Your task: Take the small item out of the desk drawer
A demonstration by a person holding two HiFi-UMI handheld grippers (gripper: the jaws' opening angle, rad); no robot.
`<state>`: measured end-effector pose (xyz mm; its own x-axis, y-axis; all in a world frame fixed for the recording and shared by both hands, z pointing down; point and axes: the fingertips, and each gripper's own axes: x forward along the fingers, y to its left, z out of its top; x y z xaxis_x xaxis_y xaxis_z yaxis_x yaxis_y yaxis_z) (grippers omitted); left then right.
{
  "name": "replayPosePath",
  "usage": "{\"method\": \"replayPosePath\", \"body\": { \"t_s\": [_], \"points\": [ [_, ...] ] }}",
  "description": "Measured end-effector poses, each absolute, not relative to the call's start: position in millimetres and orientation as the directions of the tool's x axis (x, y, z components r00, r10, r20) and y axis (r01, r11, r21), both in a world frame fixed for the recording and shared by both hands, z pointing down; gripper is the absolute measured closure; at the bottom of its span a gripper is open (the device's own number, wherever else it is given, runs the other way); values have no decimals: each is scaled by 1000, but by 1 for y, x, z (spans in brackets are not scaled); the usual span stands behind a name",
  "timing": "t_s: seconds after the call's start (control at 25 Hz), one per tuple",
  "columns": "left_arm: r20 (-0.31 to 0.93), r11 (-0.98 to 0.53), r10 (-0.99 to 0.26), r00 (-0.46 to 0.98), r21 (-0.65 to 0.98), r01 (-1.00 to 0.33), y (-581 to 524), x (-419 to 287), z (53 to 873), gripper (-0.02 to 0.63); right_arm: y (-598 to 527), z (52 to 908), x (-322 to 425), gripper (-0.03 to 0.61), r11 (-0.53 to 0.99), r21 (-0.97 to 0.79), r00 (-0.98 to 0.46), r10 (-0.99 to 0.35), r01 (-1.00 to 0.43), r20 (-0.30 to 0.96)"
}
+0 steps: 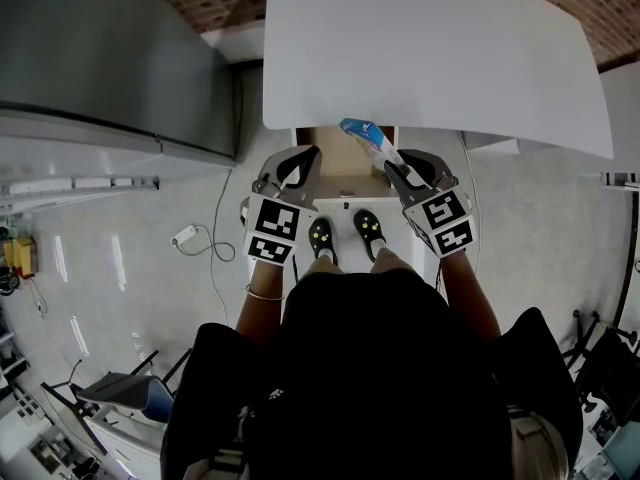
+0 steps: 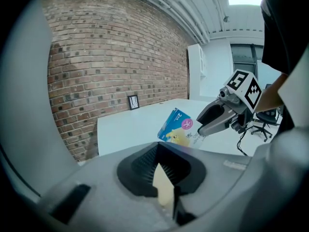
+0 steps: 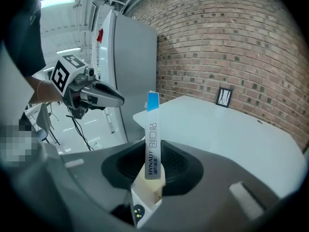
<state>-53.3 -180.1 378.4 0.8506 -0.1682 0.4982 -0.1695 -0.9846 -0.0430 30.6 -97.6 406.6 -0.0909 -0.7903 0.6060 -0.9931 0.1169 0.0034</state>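
Note:
A small flat box (image 1: 364,138), blue and yellow, is held edge-on in my right gripper (image 1: 392,166), just in front of the white desk's (image 1: 430,48) near edge. In the right gripper view the box (image 3: 152,139) stands upright between the jaws of the right gripper (image 3: 153,174), which are shut on it. My left gripper (image 1: 301,162) hangs beside it at the same height, shut and empty (image 2: 165,180). Between the two grippers lies the open drawer (image 1: 336,154) with a brown inside. The left gripper view shows the box (image 2: 176,127) in the right gripper (image 2: 205,124) above the desk top (image 2: 130,129).
A tall grey cabinet (image 1: 100,58) stands at the left. A cable with a plug (image 1: 190,236) lies on the floor beside my shoes (image 1: 345,236). A brick wall (image 3: 231,42) runs behind the desk, with a small frame (image 3: 224,96) at its foot. Office chairs (image 1: 110,393) stand behind me.

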Motion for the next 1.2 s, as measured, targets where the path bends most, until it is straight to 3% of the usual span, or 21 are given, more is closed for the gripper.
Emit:
{"method": "replayPosePath", "body": {
  "t_s": [0.64,1.2],
  "points": [
    [391,-982,-190,900,-66,-179,-180,-39,321,615,-90,342,49,469,66,-40,-77,-868,-997,490],
    [370,-986,-164,914,-53,-156,-176,-30,313,616,-86,317,50,469,61,-129,-111,-900,-990,422]
  ]
}}
